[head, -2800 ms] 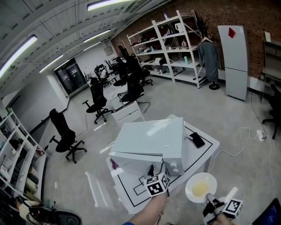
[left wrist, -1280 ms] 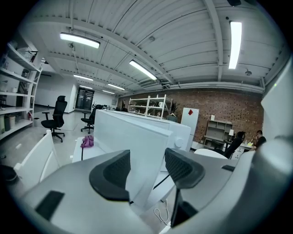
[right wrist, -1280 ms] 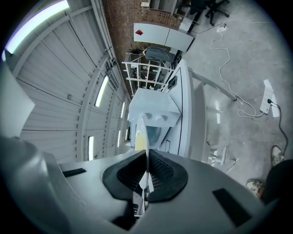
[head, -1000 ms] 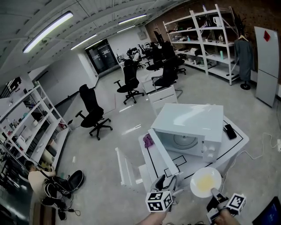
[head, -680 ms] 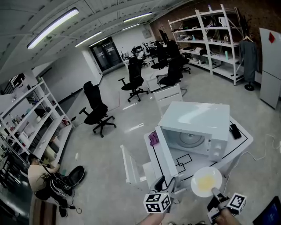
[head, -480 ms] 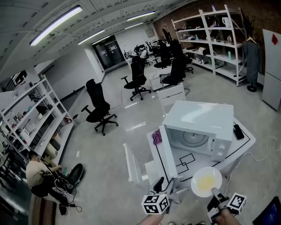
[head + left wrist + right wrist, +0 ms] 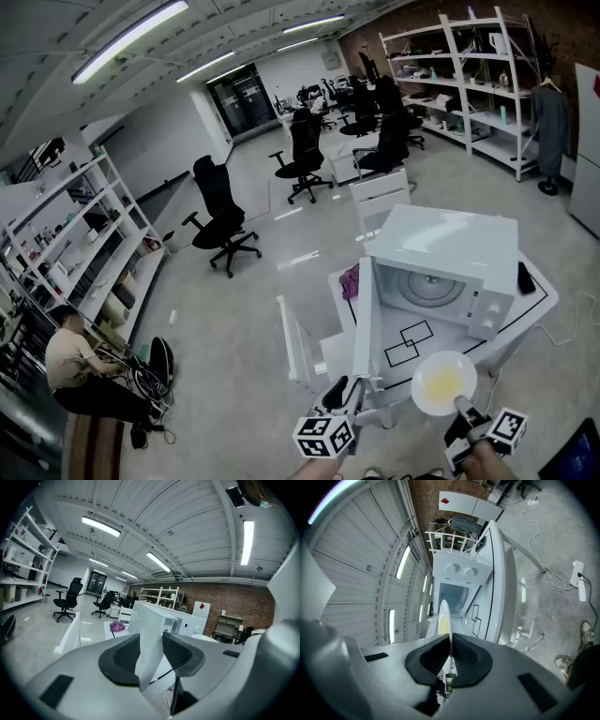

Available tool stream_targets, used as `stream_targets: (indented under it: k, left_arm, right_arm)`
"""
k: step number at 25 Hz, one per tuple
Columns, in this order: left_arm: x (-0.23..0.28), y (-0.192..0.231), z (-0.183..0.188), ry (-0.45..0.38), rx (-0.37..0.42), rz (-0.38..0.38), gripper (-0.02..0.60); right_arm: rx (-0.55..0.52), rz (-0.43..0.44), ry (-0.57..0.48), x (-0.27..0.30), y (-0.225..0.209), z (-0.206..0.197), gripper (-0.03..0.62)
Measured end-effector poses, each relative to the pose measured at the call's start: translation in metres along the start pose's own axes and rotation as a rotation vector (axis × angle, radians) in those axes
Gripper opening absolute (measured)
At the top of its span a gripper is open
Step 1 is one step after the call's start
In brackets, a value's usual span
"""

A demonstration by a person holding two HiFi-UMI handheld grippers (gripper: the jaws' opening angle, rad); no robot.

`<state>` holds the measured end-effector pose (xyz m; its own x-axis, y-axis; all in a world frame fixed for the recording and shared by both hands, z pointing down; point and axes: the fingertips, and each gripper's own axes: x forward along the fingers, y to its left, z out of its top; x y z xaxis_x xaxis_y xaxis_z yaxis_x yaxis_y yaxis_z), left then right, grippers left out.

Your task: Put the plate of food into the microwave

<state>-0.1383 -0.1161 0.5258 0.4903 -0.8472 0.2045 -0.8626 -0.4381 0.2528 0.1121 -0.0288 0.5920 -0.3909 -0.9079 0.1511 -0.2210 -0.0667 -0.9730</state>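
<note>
The white microwave (image 7: 445,267) stands on a white table, its door (image 7: 364,319) swung wide open and the turntable showing inside. My left gripper (image 7: 343,387) hovers by the door's lower outer edge. In the left gripper view the door (image 7: 149,625) shows in the gap between the jaws of the left gripper (image 7: 151,656); they have just been closing, and a sliver of table still shows beside the right pad. My right gripper (image 7: 459,405) is shut on the rim of a white plate (image 7: 443,382) of yellow food, held level before the table. The plate (image 7: 444,620) looks edge-on toward the cavity (image 7: 453,595).
The table (image 7: 539,305) has black outlines drawn on it, a purple cloth (image 7: 350,278) at its left and a black phone (image 7: 525,277) at its right. A white bench (image 7: 296,342) stands left of the door. Office chairs (image 7: 220,220), shelving and a seated person (image 7: 75,361) lie farther off.
The microwave door went from shut to fully open. My left gripper drew back toward me beside the door's edge. The plate stayed in my right gripper, in front of the table.
</note>
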Motion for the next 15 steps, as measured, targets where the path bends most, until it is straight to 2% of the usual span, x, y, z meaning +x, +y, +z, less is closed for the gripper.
stream_targets:
  k: [9,15]
  left_arm:
    - [-0.017,0.048,0.012,-0.036,-0.020,0.032,0.092]
    - [-0.023,0.094,0.023,-0.054,-0.031,0.082,0.078]
  right_arm:
    - [0.005,0.003,0.001,0.023,0.009,-0.022,0.008]
    - [-0.004,0.009,0.003,0.037,0.013,-0.036,0.008]
